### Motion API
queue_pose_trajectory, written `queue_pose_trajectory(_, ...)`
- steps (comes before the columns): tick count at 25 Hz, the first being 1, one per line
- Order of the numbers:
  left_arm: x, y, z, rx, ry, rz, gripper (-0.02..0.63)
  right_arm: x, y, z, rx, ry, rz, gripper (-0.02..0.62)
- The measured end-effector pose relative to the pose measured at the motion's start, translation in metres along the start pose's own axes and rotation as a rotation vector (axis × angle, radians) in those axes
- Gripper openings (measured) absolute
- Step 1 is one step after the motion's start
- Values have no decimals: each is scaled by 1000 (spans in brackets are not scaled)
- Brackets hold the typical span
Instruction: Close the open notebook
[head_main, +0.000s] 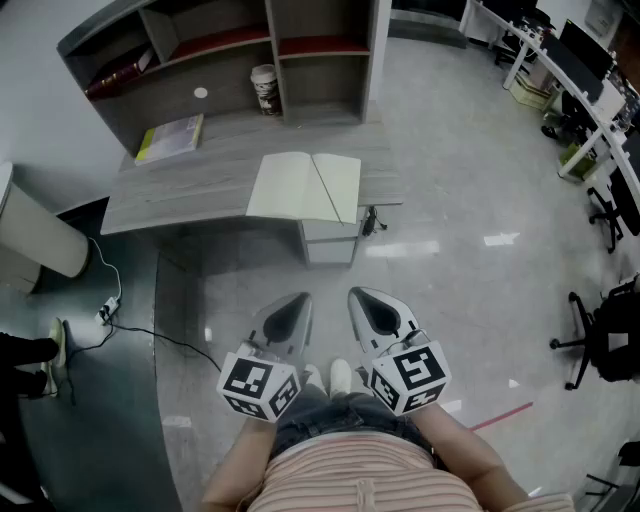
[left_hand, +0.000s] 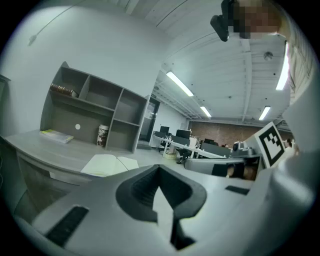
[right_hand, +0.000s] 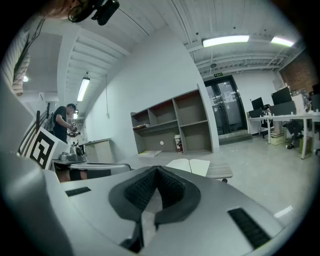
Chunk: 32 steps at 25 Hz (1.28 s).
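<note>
notebook (head_main: 305, 187): lies open at near right edge of counter (head_main: 190, 185) | left tool (head_main: 292, 305): jaws together, empty | right tool (head_main: 365, 300): jaws together, empty | both over floor (head_main: 450, 200), near side, well apart from notebook

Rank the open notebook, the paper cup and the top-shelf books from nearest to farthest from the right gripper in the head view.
From the right gripper:
1. The open notebook, at the desk's near edge.
2. The paper cup, farther back in the shelf unit.
3. The books, far left on its upper shelf.
</note>
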<state>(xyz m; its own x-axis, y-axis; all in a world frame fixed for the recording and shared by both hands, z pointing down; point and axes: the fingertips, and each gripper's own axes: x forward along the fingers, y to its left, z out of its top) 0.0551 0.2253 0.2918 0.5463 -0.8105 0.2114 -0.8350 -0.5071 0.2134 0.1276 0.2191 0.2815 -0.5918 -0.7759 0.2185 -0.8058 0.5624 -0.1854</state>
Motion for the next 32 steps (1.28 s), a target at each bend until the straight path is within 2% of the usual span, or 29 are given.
queue_pose_trajectory(11, -8, -3, 1, 0, -20, 17, 11, -8, 2, -7, 2, 3, 11, 9)
queue_pose_trajectory(32, 7, 18, 14, 31, -35, 107, 11, 5, -18, -9, 89, -4, 106, 9)
